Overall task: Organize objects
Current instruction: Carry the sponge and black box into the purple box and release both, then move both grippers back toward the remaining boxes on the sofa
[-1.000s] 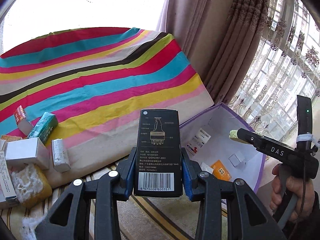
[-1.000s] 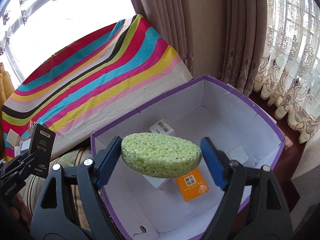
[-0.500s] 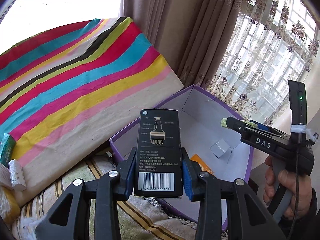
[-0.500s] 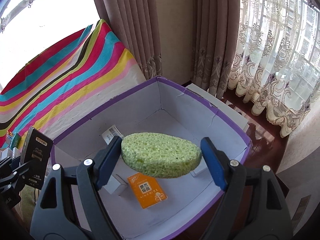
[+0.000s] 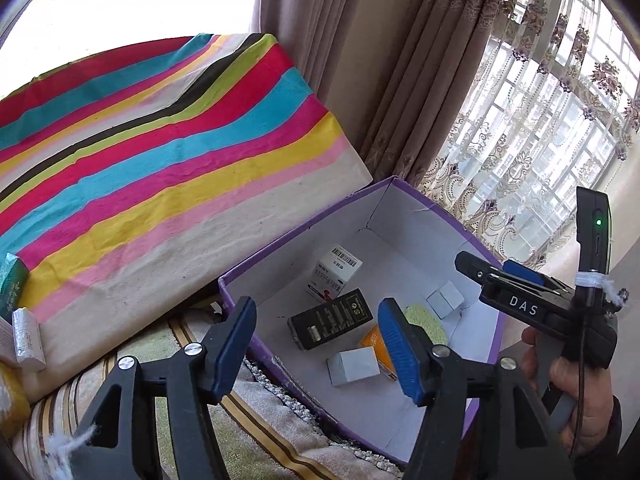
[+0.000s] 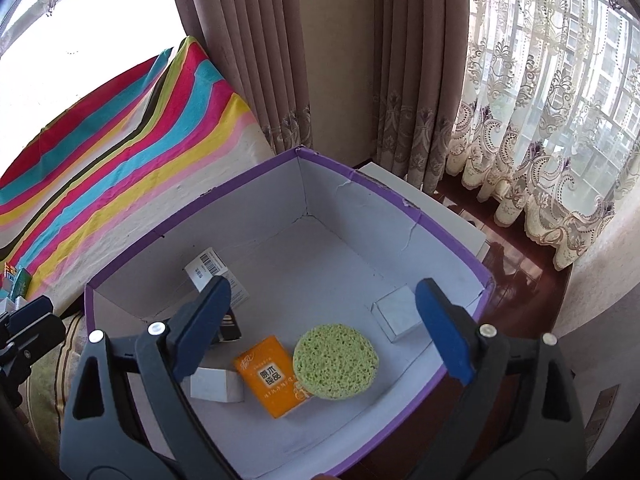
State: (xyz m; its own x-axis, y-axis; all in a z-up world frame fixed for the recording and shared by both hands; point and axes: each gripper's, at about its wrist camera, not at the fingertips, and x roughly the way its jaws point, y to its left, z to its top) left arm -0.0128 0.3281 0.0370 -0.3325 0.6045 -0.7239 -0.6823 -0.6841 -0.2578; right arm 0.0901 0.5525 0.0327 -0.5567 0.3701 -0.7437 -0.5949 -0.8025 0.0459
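A purple-rimmed cardboard box (image 5: 300, 232) (image 6: 224, 184) with a white inside stands open below both grippers. My left gripper (image 5: 316, 348) hangs open over its near-left corner, nothing between its blue pads. A black carton (image 5: 330, 318) lies flat on the box floor beyond it. My right gripper (image 6: 324, 320) is open too, above a round green sponge (image 6: 336, 364) (image 5: 424, 322) that rests partly on an orange tissue pack (image 6: 272, 376). In the right wrist view the black carton (image 6: 230, 326) is mostly hidden behind one finger.
Inside the box also lie a white barcode carton (image 5: 336, 272) (image 6: 212, 272) and two grey-white cartons (image 6: 396, 312) (image 6: 216, 386). A striped cloth (image 5: 160, 140) covers the surface to the left, with small packs (image 5: 28, 340) on it. Curtains (image 6: 400, 100) hang behind.
Both grippers opened over the box. The black carton dropped from the left gripper and the green sponge from the right gripper; both now lie on the box floor.
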